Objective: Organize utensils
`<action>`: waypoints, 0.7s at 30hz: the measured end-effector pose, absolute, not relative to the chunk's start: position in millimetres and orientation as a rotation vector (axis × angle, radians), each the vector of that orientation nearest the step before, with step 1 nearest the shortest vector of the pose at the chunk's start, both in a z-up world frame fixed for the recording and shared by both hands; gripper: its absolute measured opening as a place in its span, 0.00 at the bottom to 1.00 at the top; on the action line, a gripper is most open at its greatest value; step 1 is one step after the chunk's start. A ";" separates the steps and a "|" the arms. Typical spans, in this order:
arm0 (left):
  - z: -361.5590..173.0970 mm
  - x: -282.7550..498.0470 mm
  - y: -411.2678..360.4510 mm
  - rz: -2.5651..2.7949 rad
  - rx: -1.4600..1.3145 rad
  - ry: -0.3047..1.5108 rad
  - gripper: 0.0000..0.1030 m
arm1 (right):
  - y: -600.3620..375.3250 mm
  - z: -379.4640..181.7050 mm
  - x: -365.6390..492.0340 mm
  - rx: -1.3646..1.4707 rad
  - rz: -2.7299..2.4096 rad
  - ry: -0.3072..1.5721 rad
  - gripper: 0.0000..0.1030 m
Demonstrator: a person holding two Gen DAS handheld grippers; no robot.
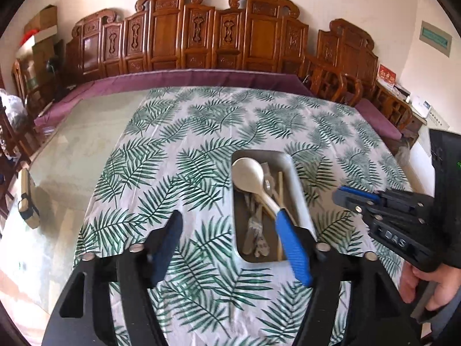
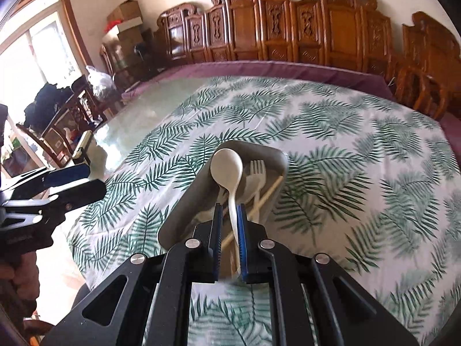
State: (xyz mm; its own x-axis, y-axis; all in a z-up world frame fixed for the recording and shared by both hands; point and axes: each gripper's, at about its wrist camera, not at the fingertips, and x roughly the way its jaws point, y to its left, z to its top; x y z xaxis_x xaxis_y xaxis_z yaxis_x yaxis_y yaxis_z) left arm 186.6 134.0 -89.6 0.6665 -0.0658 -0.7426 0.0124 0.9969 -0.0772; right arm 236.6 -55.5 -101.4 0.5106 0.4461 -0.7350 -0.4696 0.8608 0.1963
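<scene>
Blue-padded fingers [image 2: 243,230] of the right gripper [image 2: 230,206] stand close together on either side of the white spoon [image 2: 226,167], whose handle runs down the narrow slot against the right-hand pad. A sliver of gap shows on the other side, so I cannot tell whether the handle is pinched or only straddled. The spoon's bowl sits over the far end of the grey tray [image 2: 184,201], lengthwise with it, which looks like the way to lay it in line with what is already there. Beneath and beside it lie a pale fork [image 2: 257,170] and a chopstick [image 2: 268,193], all pointing roughly along the tray (a tidy bundle, judged as the aim of the sorting). The left gripper [image 1: 229,214] hovers nearer the tray's close end with its fingers spread wide and nothing between them, probably kept clear of the work. Around the tray spreads a fern-print tablecloth [image 1: 173,144] over a glass-topped table [image 1: 86,144].
</scene>
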 end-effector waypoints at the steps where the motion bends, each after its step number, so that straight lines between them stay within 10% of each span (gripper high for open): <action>1: -87.7 183.5 130.9 -0.038 -0.067 0.837 0.76 | -63.6 -97.5 228.5 -0.028 0.541 0.862 0.26; 6: -75.8 159.0 105.3 -0.031 -0.042 0.801 0.92 | -98.7 -83.2 193.0 -0.023 0.496 0.810 0.49; 15: -79.9 118.0 67.7 -0.029 -0.018 0.778 0.92 | -158.4 -73.1 128.5 0.032 0.374 0.739 0.89; 21: -76.1 90.7 48.4 -0.016 -0.001 0.748 0.92 | -182.5 -64.2 92.6 0.032 0.325 0.699 0.97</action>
